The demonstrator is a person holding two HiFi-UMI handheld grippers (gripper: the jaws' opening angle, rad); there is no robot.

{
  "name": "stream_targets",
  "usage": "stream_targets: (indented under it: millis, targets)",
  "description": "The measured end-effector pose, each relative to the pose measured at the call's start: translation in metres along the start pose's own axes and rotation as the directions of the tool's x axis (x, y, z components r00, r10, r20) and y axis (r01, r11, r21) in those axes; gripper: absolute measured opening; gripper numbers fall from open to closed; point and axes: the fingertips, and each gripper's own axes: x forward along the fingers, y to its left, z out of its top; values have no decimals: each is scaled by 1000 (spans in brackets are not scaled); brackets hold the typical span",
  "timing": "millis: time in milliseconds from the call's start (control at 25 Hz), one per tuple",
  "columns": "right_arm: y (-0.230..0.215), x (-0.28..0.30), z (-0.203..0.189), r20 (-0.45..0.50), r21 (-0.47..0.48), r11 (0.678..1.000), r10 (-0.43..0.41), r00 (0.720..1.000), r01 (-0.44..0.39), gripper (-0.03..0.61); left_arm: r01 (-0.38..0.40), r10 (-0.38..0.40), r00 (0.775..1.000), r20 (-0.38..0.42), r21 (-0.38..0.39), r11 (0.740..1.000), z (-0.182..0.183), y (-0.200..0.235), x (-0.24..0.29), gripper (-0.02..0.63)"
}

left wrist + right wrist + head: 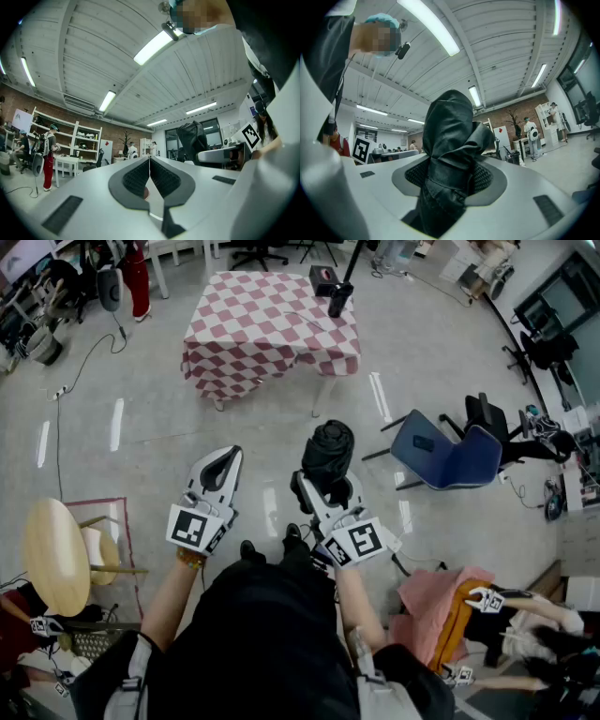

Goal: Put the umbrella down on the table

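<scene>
A folded black umbrella stands upright between the jaws of my right gripper, which is shut on it. In the right gripper view the umbrella fills the gap between the ribbed pads and rises above them. My left gripper hangs beside it on the left, shut and holding nothing; its pads meet in the left gripper view, where the umbrella shows to the right. The table with a red and white checked cloth stands well ahead across the floor.
A black box and a black stand sit on the table's far right corner. A blue chair lies tipped on the floor to the right. A round wooden stool is at my left, clothing at my right.
</scene>
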Motion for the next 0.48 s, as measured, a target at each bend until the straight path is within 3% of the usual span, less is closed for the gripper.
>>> stream_targets:
  millis: [160, 360, 480]
  targets:
    - [13, 12, -8, -15, -5, 1000, 24, 1000, -24, 219, 0, 0, 1000, 5, 2, 1000, -2, 10, -10, 15]
    - [27, 34, -17, -11, 77, 994, 82, 997, -81, 230, -6, 6, 1000, 7, 3, 1000, -2, 31, -13, 15]
    - [33, 50, -21, -10, 73, 994, 87, 996, -86, 230, -3, 3, 1000, 8, 8, 1000, 1, 43, -13, 15]
